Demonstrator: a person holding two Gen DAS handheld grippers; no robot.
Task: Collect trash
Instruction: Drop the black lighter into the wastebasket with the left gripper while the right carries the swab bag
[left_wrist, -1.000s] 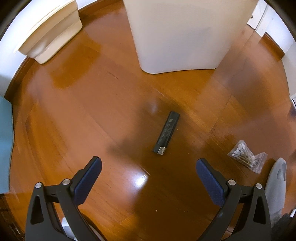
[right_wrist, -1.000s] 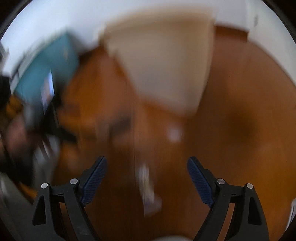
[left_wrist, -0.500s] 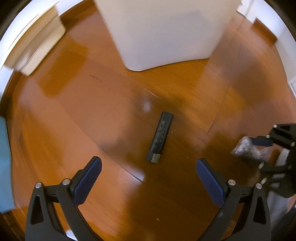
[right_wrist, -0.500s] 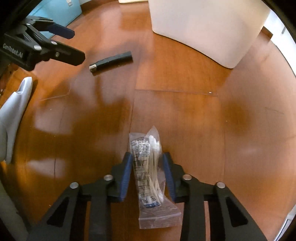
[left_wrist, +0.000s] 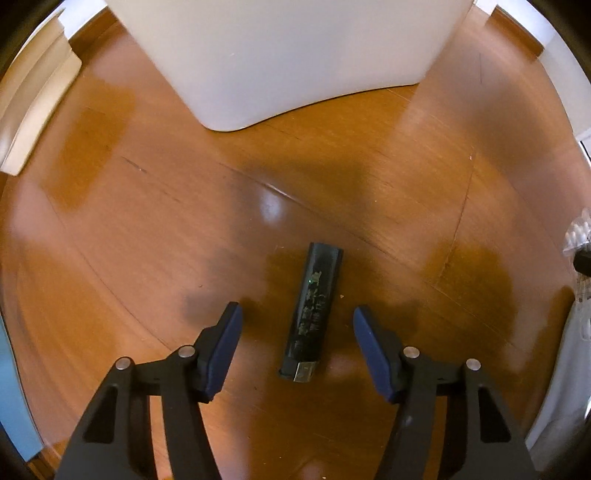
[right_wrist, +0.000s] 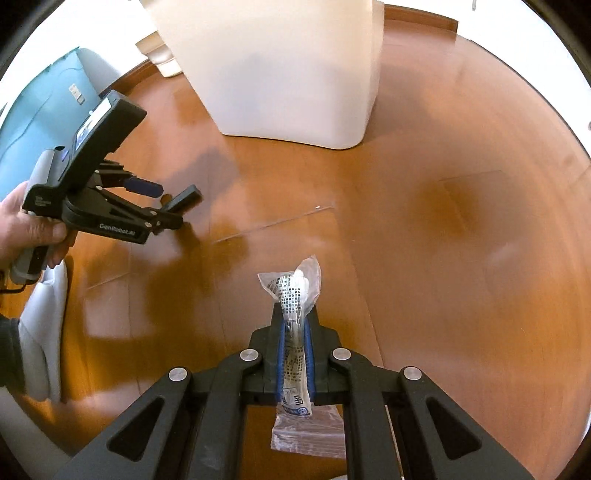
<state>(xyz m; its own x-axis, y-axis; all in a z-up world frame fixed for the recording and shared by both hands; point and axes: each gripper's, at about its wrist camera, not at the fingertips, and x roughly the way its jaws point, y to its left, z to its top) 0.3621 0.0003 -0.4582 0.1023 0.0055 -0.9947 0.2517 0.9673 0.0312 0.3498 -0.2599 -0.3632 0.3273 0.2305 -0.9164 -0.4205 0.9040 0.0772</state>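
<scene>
A black lighter lies flat on the wooden floor, its metal end towards me. My left gripper straddles it pointing straight down, jaws closing, with a gap still showing on both sides of the lighter. In the right wrist view my right gripper is shut on a clear plastic bag of cotton swabs, lifted off the floor. That view also shows the left gripper in a hand at the left, over the lighter. The swab bag peeks in at the left wrist view's right edge.
A tall white bin stands on the floor just beyond the lighter, also seen as the white bin in the right wrist view. A cream box sits by the wall at the far left. A teal case and white fabric lie left.
The left gripper sank over the lighter and its jaws narrowed around it. The right gripper shut fully on the swab bag and lifted it off the floor.
</scene>
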